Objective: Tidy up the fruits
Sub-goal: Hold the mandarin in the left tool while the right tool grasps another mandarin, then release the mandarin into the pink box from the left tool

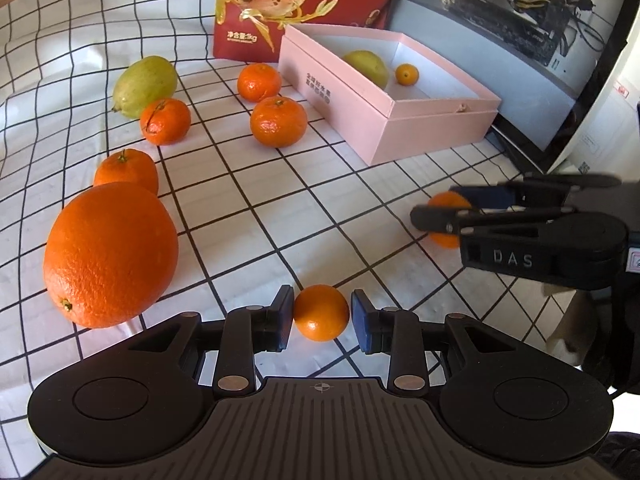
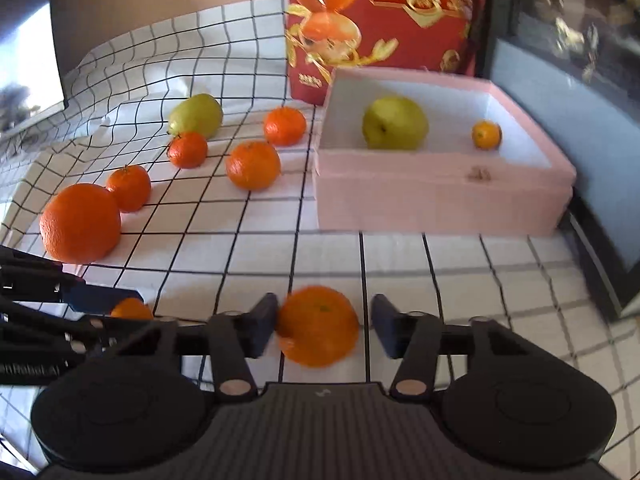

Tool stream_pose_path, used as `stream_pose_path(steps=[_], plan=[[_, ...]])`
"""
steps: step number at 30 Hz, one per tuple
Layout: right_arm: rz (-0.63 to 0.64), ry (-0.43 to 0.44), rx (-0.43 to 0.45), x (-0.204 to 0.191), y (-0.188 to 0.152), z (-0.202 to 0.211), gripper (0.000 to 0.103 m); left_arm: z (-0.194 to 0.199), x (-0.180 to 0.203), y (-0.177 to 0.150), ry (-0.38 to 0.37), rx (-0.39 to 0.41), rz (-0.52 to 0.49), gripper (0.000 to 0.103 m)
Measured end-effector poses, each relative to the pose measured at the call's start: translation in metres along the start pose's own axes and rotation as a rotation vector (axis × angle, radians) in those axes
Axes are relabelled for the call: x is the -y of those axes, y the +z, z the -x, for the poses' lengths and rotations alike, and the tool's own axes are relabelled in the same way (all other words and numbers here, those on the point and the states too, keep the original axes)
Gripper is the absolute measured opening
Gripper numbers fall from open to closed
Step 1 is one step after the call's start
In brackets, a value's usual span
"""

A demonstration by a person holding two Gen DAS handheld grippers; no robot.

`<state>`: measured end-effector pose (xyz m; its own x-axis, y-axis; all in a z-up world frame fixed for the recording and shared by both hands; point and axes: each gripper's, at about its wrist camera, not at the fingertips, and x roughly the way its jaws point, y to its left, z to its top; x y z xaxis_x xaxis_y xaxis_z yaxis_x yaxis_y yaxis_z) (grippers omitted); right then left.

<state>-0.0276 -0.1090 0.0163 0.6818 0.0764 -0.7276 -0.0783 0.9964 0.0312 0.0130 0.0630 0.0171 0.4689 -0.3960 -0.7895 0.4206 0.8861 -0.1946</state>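
Checked cloth (image 1: 256, 216) covers the surface in front of you, white with black lines.

Your left tongs (image 1: 321, 312) are drawn narrow, both pads pressed on a small orange (image 1: 322, 320) that sits on the cloth. Your right tongs (image 2: 324, 320) straddle a mandarin (image 2: 318, 334): one pad is against it, while the other stands off with a gap showing, so it is not gripped. That view is a little blurred. The two tongs are near each other, the right ones off to the right of the left.

Left of your left tongs lies a big orange (image 1: 110, 254), touching or almost touching one of four loose mandarins (image 1: 278, 122) scattered farther back. Behind those rests a green fruit (image 1: 145, 86).

Farther back on the right stands an open pink box (image 1: 436, 128), holding a second green fruit (image 1: 368, 66) and a tiny orange (image 1: 407, 74), apart from each other. A red bag (image 1: 304, 8) stands upright just behind the box.
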Motion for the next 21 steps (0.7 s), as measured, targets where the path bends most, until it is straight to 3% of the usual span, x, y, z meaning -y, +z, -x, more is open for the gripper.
stream_pose_path(steps=[10,21], plan=[[0.015,0.006,0.002,0.004,0.001,0.010,0.040,0.000,0.014,-0.005,0.059,0.004,-0.082,0.035],[0.029,0.018,-0.040,-0.007,-0.006,0.000,0.042,0.002,0.006,-0.004,0.032,0.007,-0.031,0.035]])
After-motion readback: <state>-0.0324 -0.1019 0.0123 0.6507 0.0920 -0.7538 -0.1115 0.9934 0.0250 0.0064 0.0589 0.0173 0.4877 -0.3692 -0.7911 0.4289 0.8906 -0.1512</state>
